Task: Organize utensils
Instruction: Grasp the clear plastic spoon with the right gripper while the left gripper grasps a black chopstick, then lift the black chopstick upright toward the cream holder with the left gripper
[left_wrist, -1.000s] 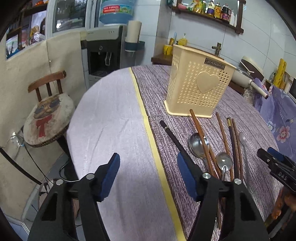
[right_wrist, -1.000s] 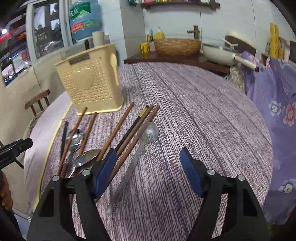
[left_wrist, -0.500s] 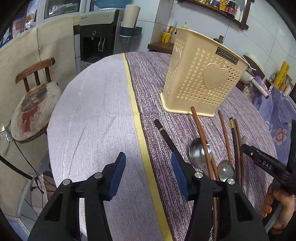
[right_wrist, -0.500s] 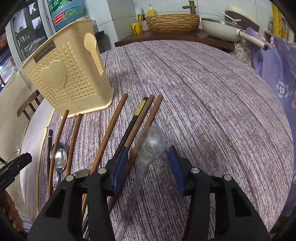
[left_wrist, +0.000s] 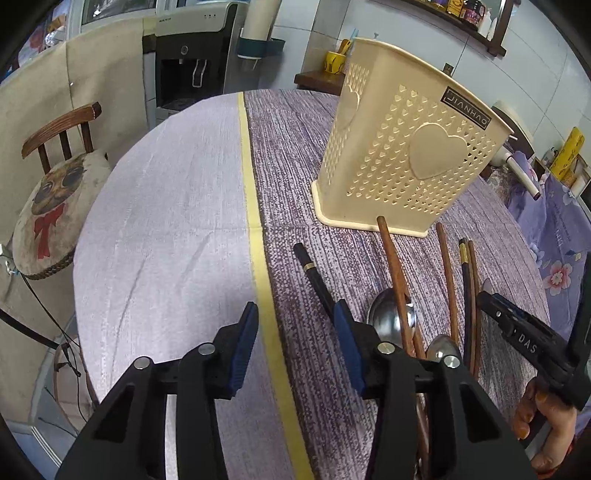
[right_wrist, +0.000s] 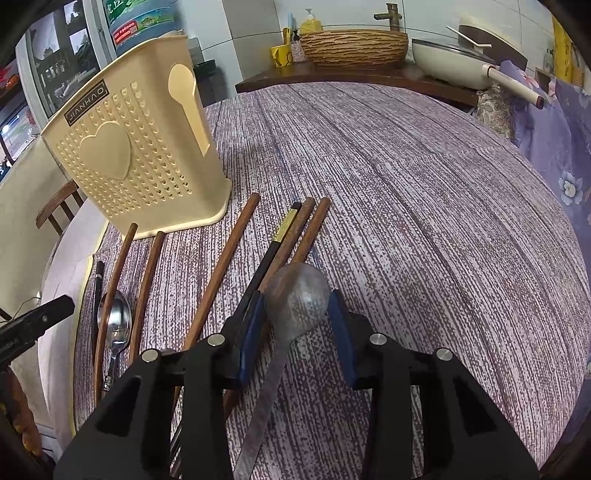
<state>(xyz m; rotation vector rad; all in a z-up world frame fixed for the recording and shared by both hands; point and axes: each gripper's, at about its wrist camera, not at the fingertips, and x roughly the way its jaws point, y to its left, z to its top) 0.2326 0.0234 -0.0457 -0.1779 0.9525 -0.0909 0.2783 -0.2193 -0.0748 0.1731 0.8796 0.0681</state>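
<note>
A cream perforated utensil holder (left_wrist: 402, 162) (right_wrist: 144, 155) stands on the round table. Several brown and black chopsticks (right_wrist: 225, 266) and metal spoons lie in front of it. My right gripper (right_wrist: 297, 314) is open, its pads on either side of a dull metal spoon's bowl (right_wrist: 298, 295); whether they touch it is unclear. My left gripper (left_wrist: 295, 332) is open and empty above the yellow stripe, with a black chopstick (left_wrist: 314, 277) passing by its right pad. Shiny spoons (left_wrist: 391, 321) lie just to its right. The right gripper shows in the left wrist view (left_wrist: 517, 332).
The table has a purple striped cloth (right_wrist: 406, 184) and a pale cloth (left_wrist: 166, 221) split by a yellow stripe (left_wrist: 255, 206). A wooden chair (left_wrist: 55, 177) stands left. A water dispenser (left_wrist: 192, 74), a counter with a basket (right_wrist: 354, 48) and a pan (right_wrist: 454, 62) stand behind.
Both grippers moved forward and down toward the utensils. The right gripper's pads narrowed and now bracket the dull spoon's bowl. The left gripper's opening also narrowed.
</note>
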